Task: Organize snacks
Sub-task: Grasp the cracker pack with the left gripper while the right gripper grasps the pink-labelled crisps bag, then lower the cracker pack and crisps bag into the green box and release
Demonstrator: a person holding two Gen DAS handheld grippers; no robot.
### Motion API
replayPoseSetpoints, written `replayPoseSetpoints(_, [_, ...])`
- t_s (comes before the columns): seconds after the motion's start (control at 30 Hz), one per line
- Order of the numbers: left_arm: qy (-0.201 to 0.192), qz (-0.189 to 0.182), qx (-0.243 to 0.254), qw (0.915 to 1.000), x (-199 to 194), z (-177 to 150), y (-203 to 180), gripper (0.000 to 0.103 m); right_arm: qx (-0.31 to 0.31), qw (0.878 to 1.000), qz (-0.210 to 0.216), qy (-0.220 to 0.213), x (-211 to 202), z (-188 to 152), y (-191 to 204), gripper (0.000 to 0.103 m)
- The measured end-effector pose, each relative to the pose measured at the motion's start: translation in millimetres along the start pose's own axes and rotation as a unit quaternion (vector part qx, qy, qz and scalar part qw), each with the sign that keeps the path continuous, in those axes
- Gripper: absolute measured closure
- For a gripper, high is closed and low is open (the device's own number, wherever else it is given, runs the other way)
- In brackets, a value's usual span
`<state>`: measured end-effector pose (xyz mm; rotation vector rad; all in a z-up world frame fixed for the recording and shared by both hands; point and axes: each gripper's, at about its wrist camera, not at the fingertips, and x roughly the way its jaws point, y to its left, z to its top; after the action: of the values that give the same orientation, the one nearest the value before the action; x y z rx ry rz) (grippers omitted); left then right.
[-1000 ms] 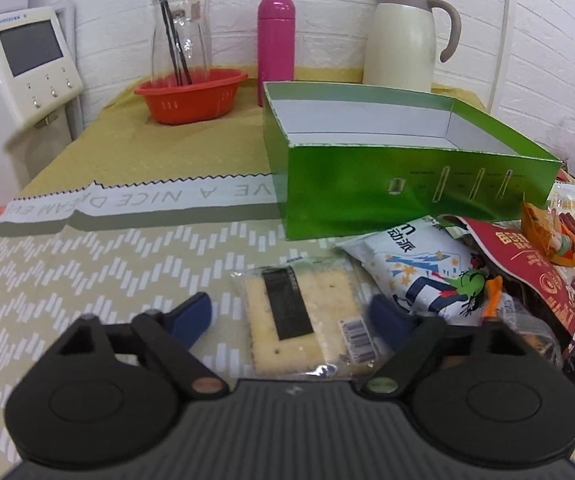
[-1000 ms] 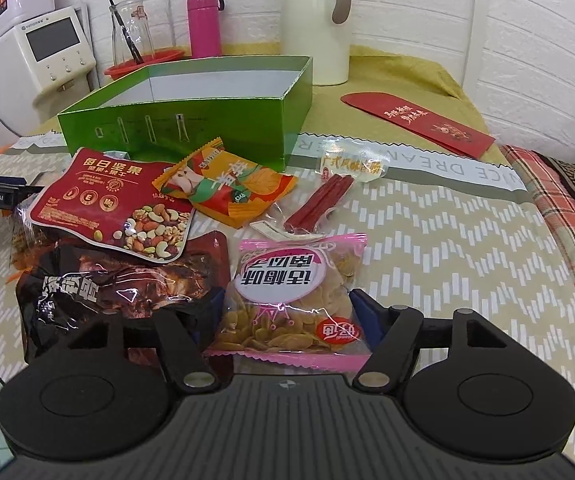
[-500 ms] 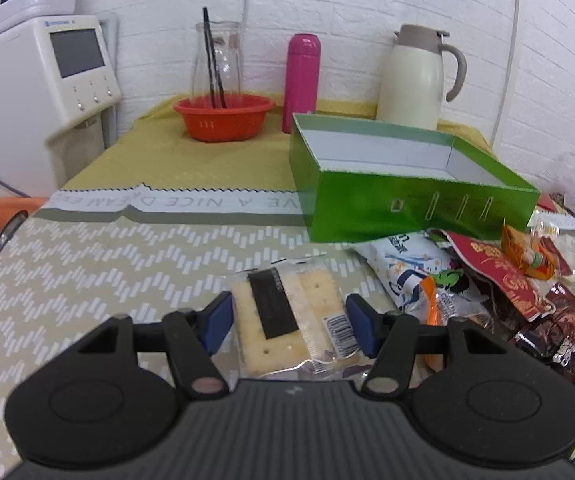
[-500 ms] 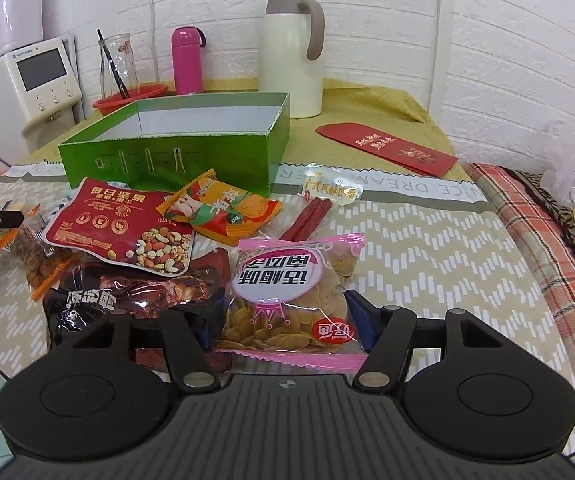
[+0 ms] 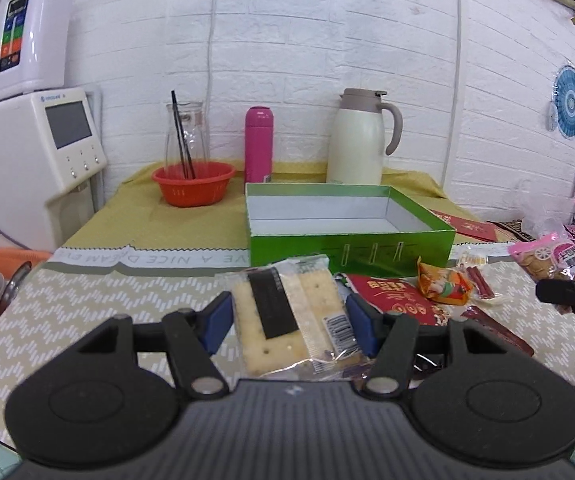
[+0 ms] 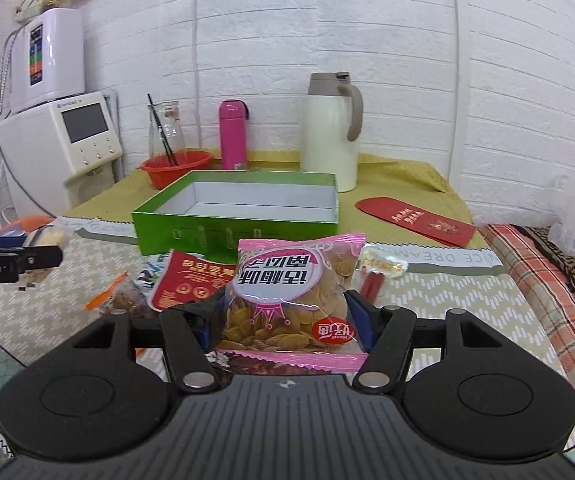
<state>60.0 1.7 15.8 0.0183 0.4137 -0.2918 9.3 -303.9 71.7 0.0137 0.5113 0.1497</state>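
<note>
My left gripper (image 5: 289,322) is shut on a clear cracker packet (image 5: 287,316) with a black label and holds it above the table, in front of the open green box (image 5: 347,240). My right gripper (image 6: 287,320) is shut on a pink bag of chips (image 6: 293,292) and holds it raised in front of the same green box (image 6: 235,224). The box inside looks white and bare. The right gripper with its pink bag (image 5: 547,256) shows at the far right of the left wrist view. The left gripper (image 6: 11,260) shows at the left edge of the right wrist view.
Loose snacks lie below: a red nut bag (image 5: 395,300), an orange packet (image 5: 441,286), red sticks (image 5: 479,284), a dark bag (image 6: 271,364). Behind the box stand a red bowl (image 5: 193,182), pink bottle (image 5: 258,144), cream jug (image 5: 361,140). A red envelope (image 6: 415,220) lies right.
Both grippers closed on their packets and lifted them off the table. The cracker packet and the pink bag now hang above the snack pile, and both views look higher.
</note>
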Motion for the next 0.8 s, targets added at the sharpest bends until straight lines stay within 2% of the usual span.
replayPoseSetpoints(0.13, [-0.01, 0.002, 0.007, 0.9999, 9, 12, -8, 0.043, -0.014, 1.0, 0.011, 0.01, 14, 14, 11, 0.002])
replayPoseSetpoints(0.33, [-0.02, 0.002, 0.012, 0.9997, 33, 33, -13, 0.043, -0.019, 1.0, -0.004, 0.009, 36, 39, 15, 0.001])
replayPoseSetpoints(0.53, [-0.032, 0.001, 0.007, 0.9995, 54, 49, -10, 0.043, -0.005, 1.0, -0.019, -0.006, 58, 63, 3, 0.001])
replayPoseSetpoints(0.7, [-0.036, 0.017, 0.009, 0.9992, 96, 74, -9, 0.043, 0.017, 1.0, -0.002, -0.023, 93, 94, -10, 0.001])
replayPoseSetpoints(0.8, [-0.033, 0.002, 0.002, 0.9995, 133, 88, -6, 0.042, 0.007, 1.0, 0.003, -0.014, 129, 107, -6, 0.001])
